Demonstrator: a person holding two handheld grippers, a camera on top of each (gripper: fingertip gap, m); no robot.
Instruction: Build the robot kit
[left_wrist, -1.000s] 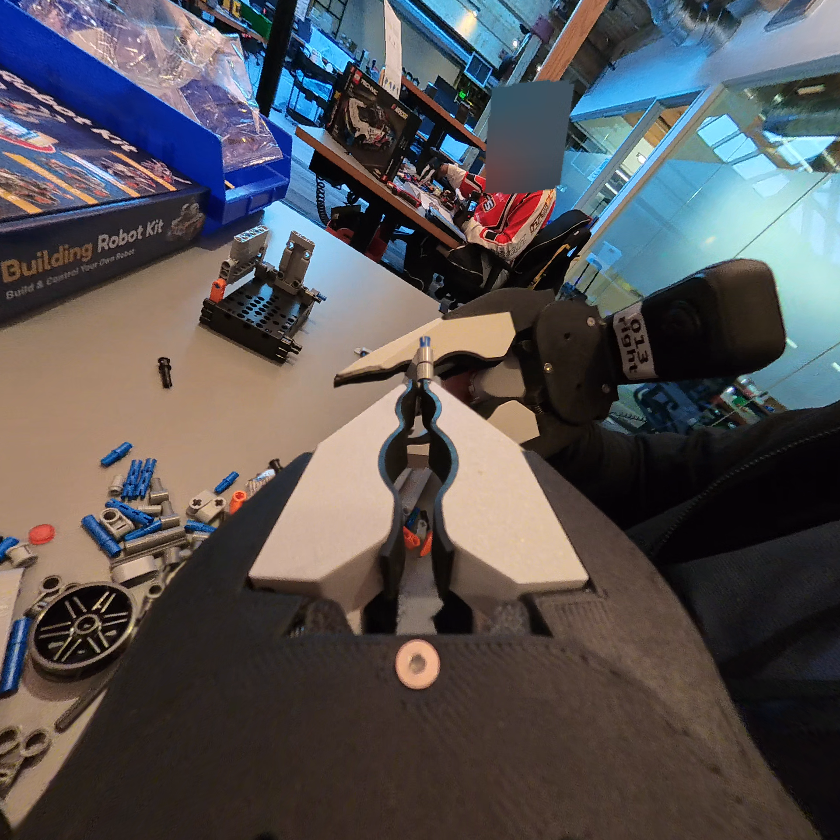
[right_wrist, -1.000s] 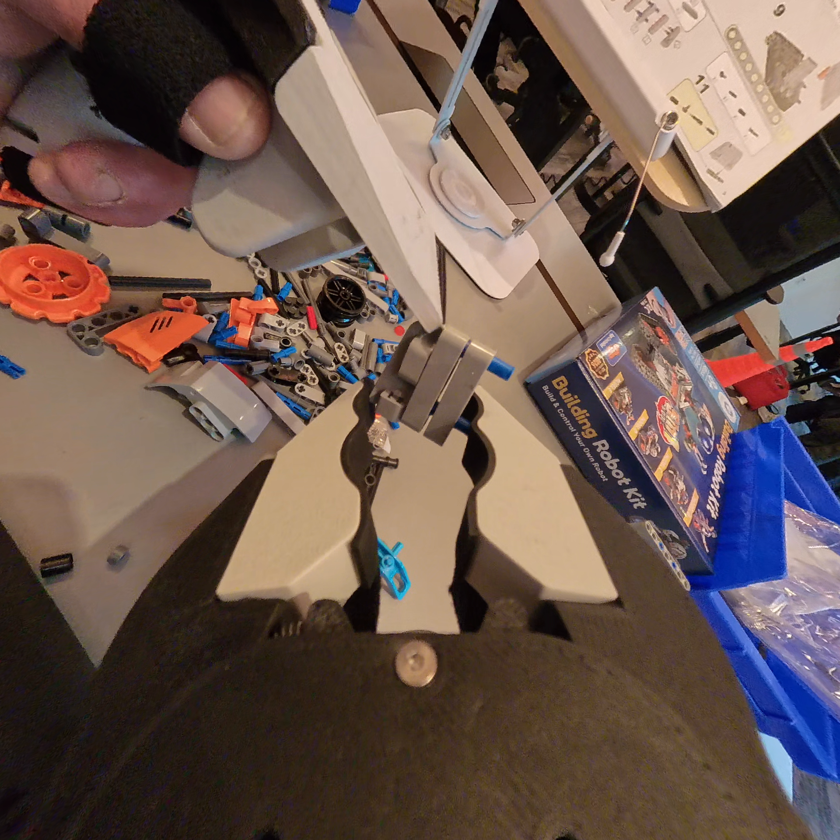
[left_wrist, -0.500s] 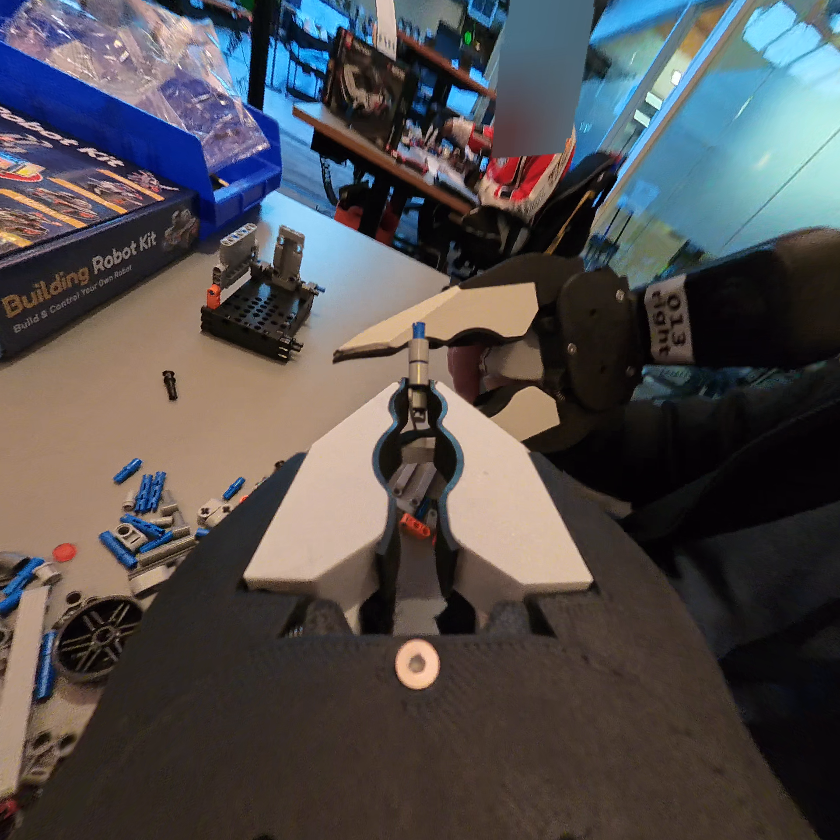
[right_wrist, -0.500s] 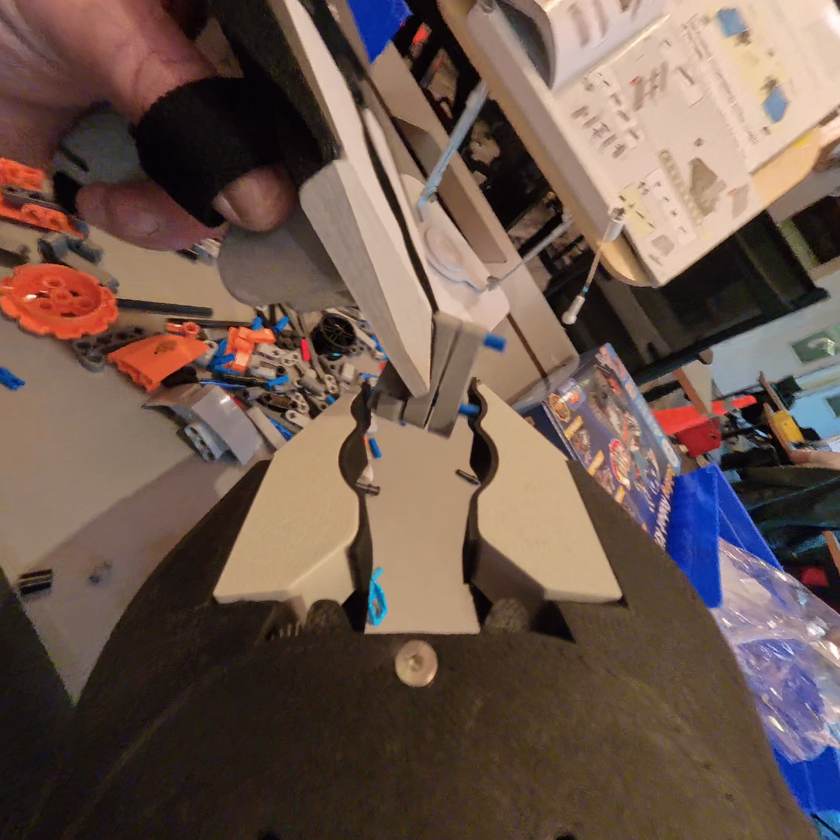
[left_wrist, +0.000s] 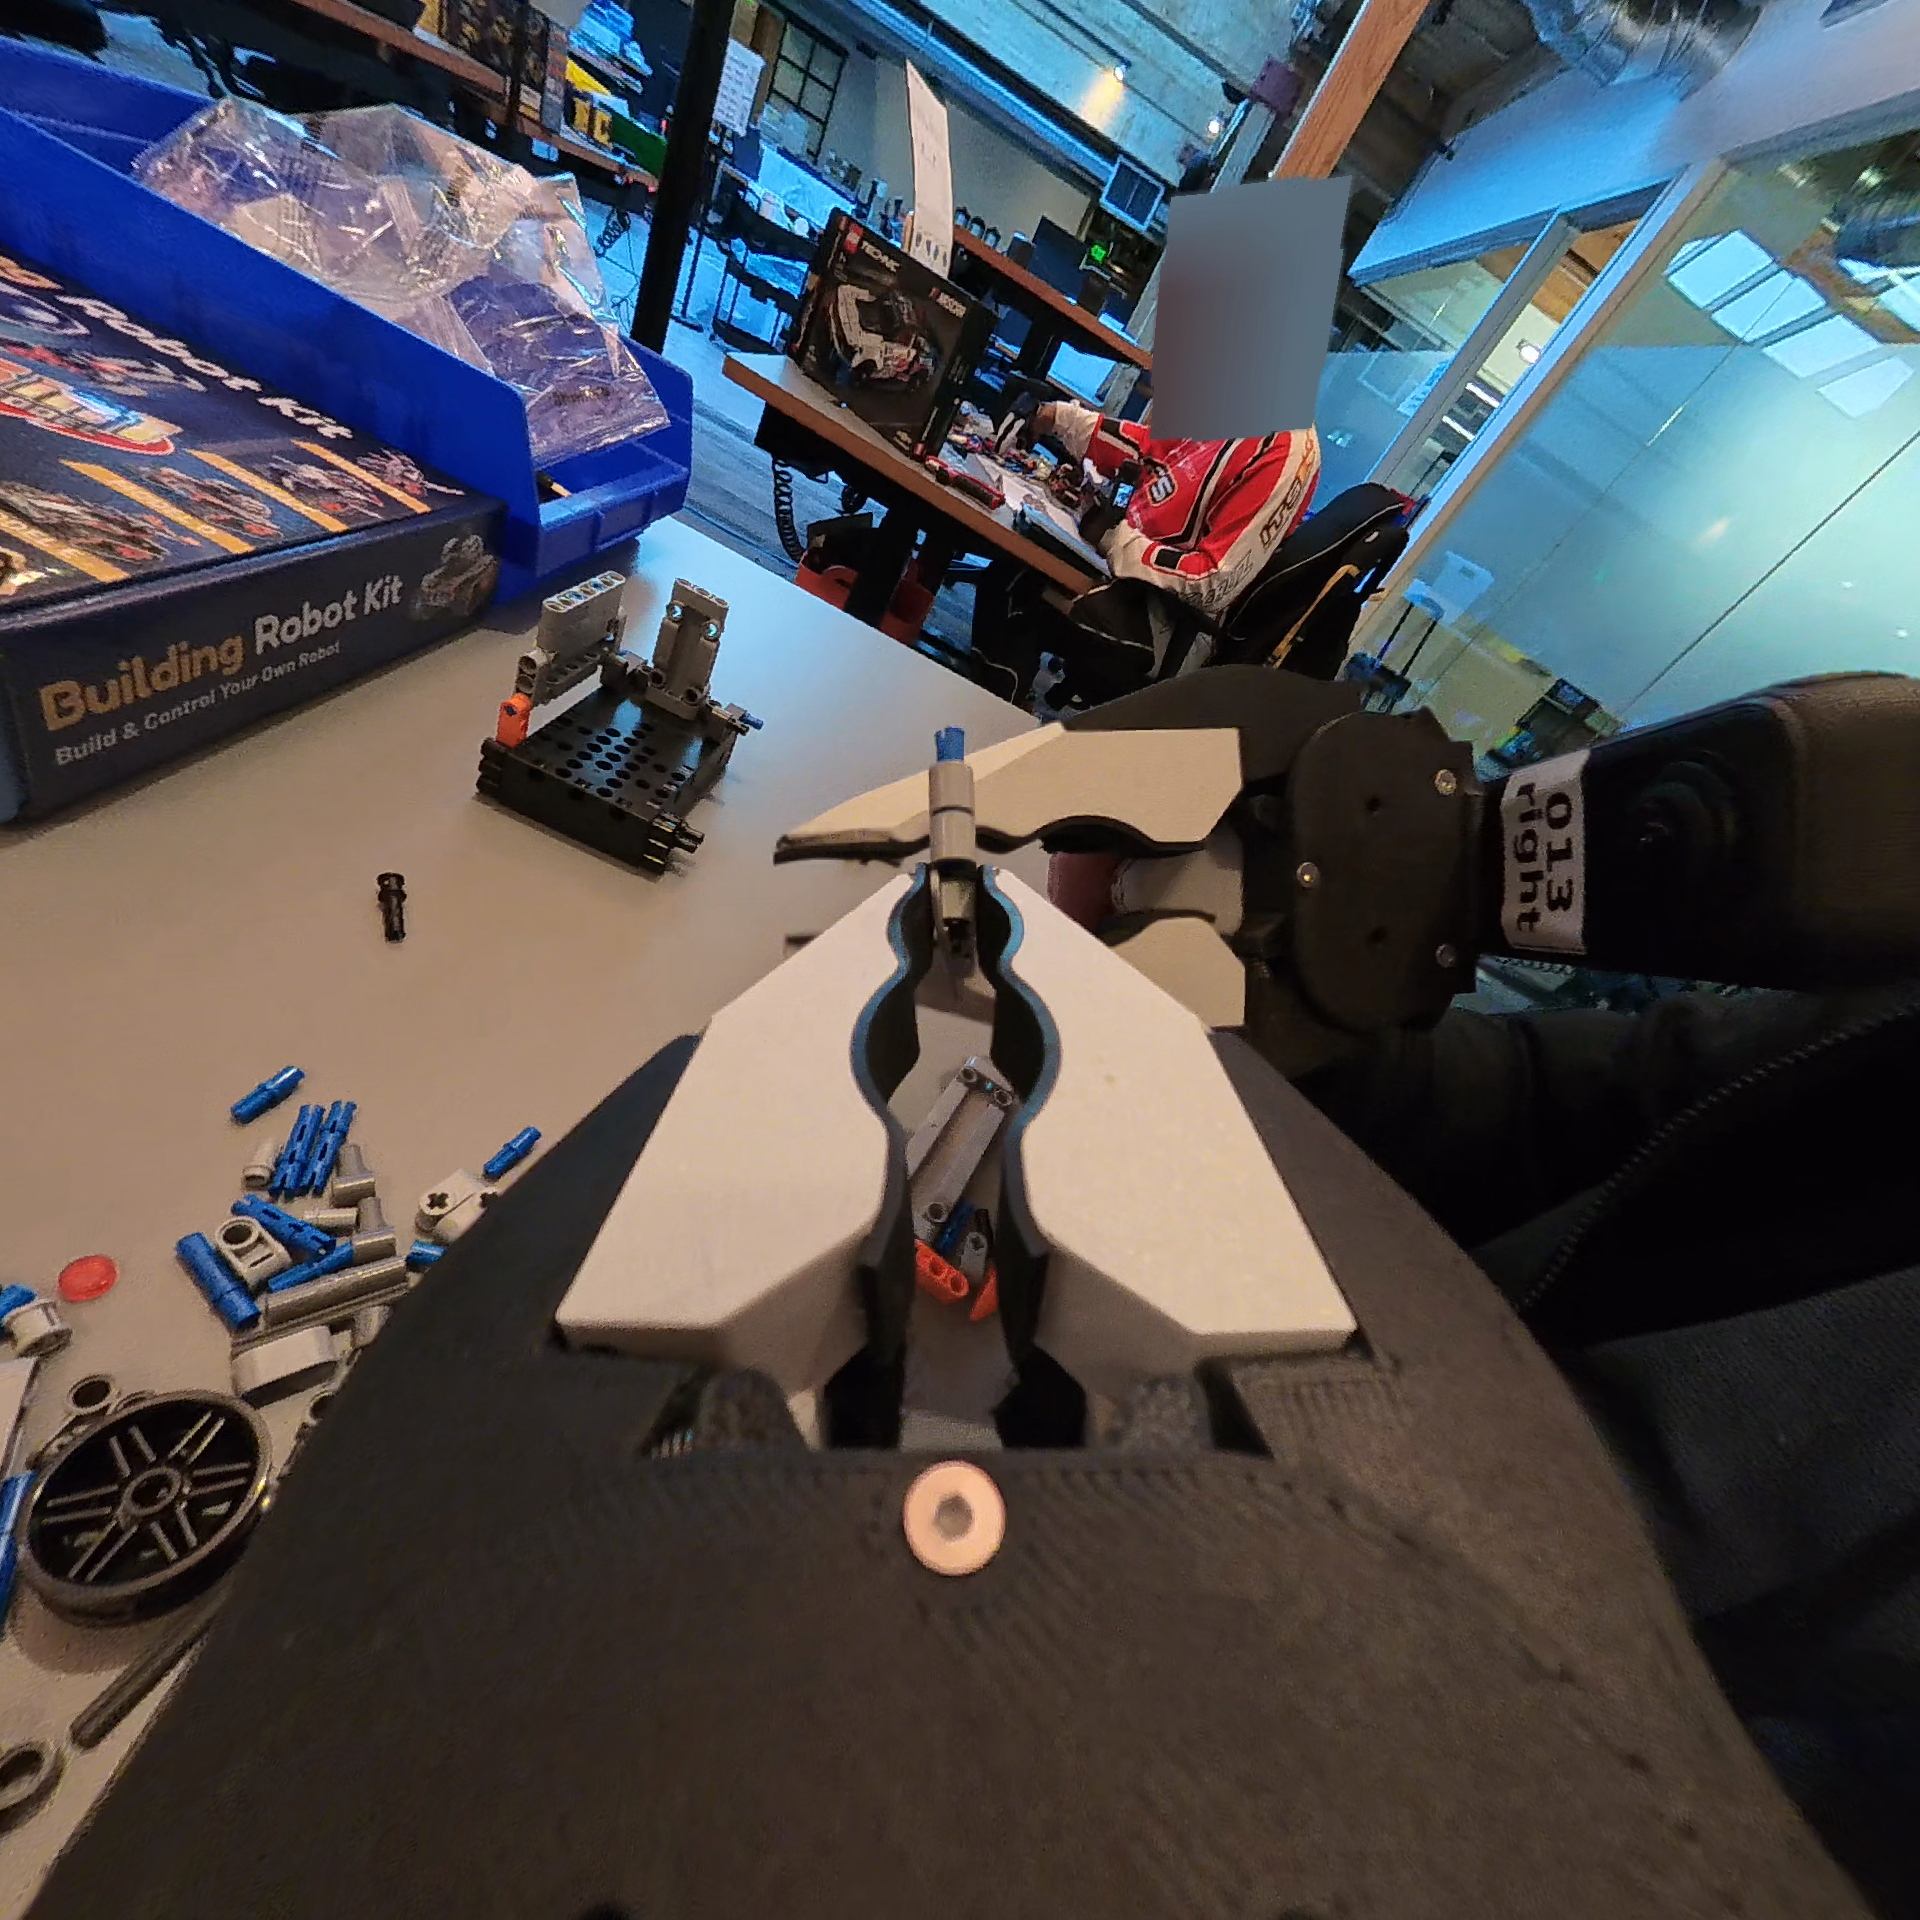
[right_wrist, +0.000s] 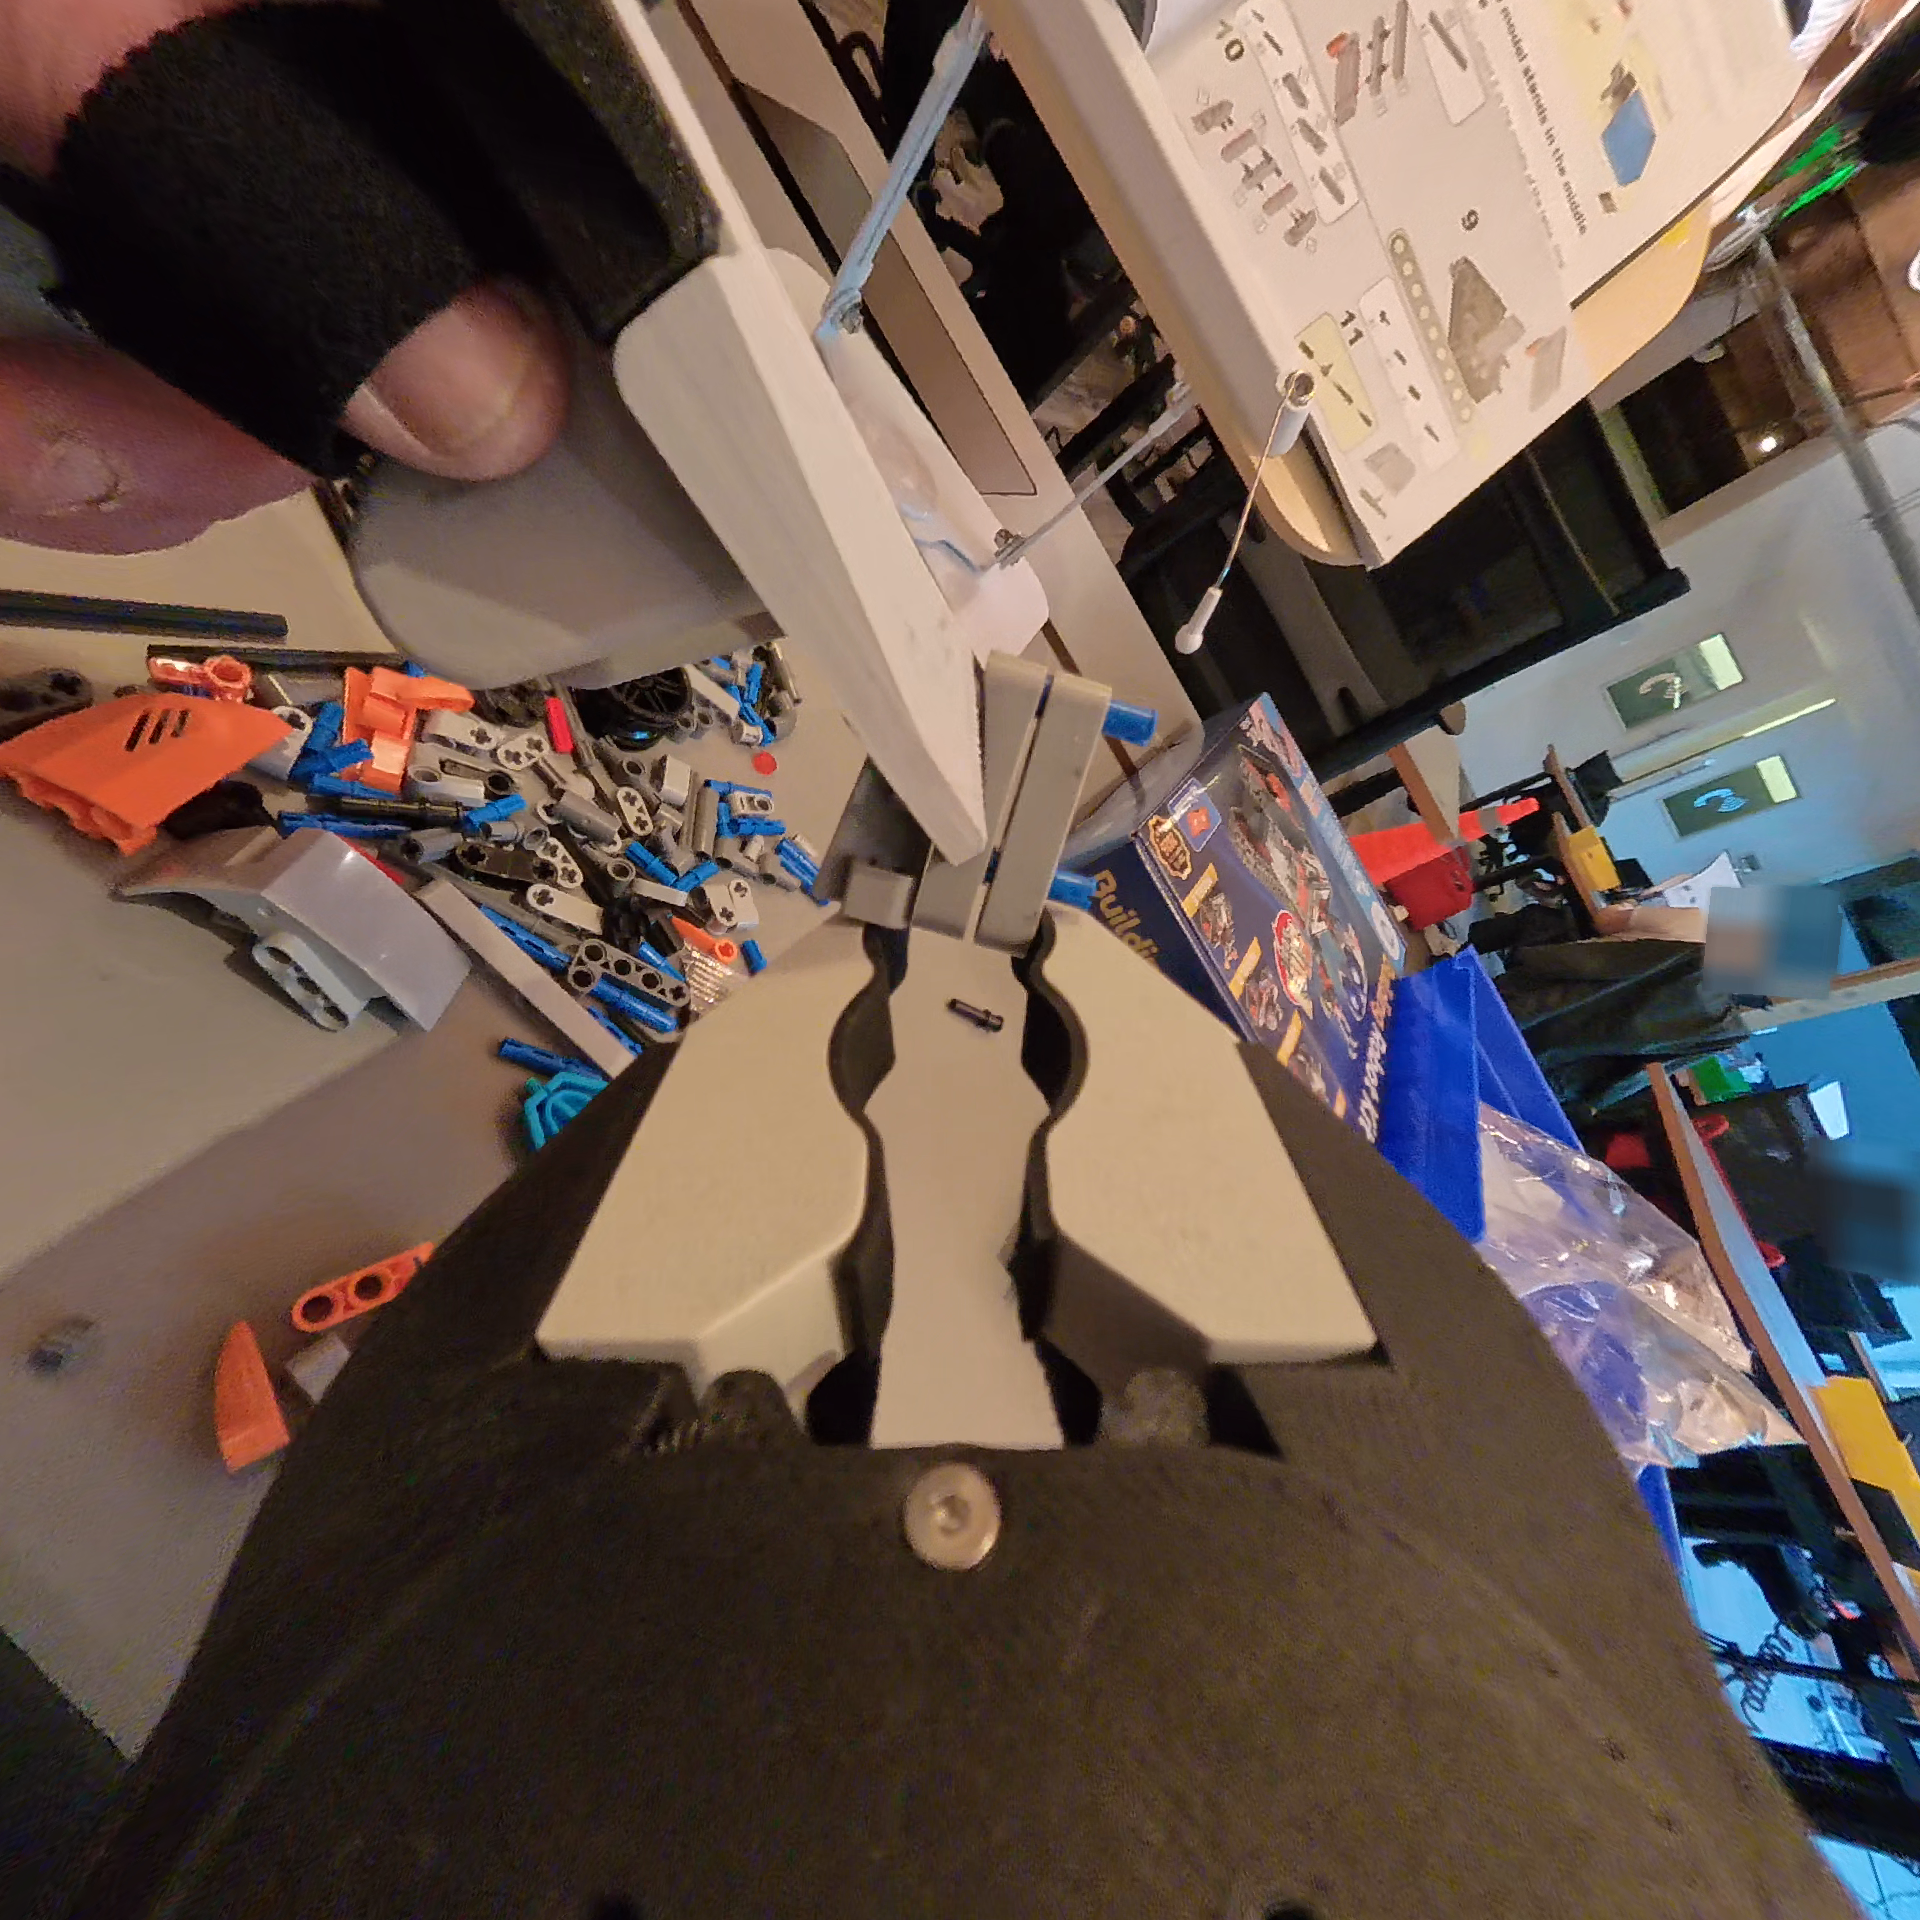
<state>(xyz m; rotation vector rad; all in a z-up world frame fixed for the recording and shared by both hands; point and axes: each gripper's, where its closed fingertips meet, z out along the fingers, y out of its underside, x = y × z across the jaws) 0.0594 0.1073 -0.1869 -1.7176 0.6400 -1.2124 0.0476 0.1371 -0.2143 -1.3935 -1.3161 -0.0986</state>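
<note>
The tabletop (left_wrist: 208, 987) is wide and grey, and a heap of loose parts (right_wrist: 582, 831) lies on it below the two tools. We think this is the main danger: if the held part slips out, it can fall into this heap and be hard to find again among so many similar grey and blue pieces.

The left tool (left_wrist: 951, 883) is clamped on a small grey piece (left_wrist: 951, 800) only with its very tips, so a little twist from the other side may lever it loose. The right tool (right_wrist: 956, 935) has its jaws close against both sides of the same piece, but we cannot tell if they really press on it.

The grey piece is held in the air between the two tools, above the tabletop. It looks like two thin grey beams joined flat together. A blue pin (right_wrist: 1127, 717) sticks out at its far end.
</note>
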